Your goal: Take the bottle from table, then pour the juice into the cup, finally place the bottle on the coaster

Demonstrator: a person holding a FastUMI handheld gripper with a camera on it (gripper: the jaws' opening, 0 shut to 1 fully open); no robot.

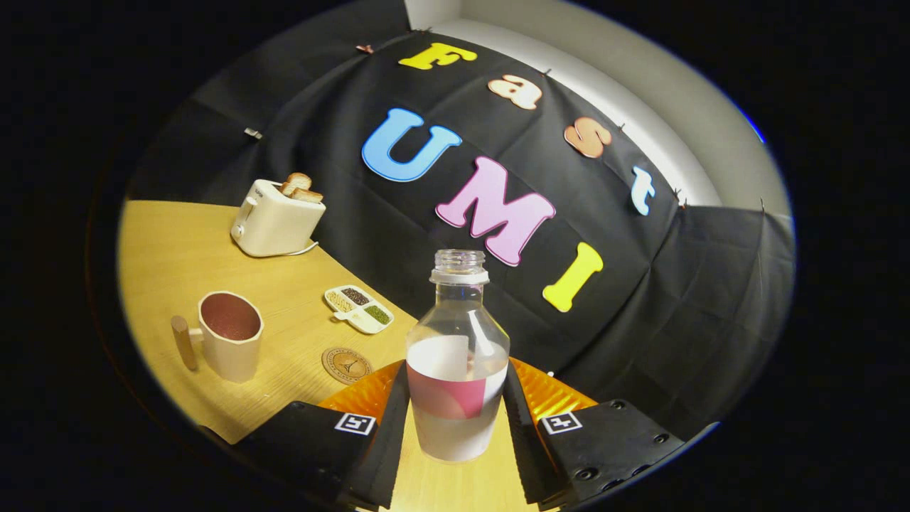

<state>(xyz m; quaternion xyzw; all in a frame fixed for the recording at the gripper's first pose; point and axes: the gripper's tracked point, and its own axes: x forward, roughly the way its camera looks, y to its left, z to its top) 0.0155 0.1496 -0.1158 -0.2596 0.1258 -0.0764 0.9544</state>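
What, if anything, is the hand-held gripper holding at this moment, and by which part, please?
The hand-held gripper holds the clear, uncapped bottle by its lower body, at the label, with one finger pressed on each side.

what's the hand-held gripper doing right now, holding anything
Hand-held gripper: closed on the uncapped bottle, one finger pressing each side of its labelled lower body.
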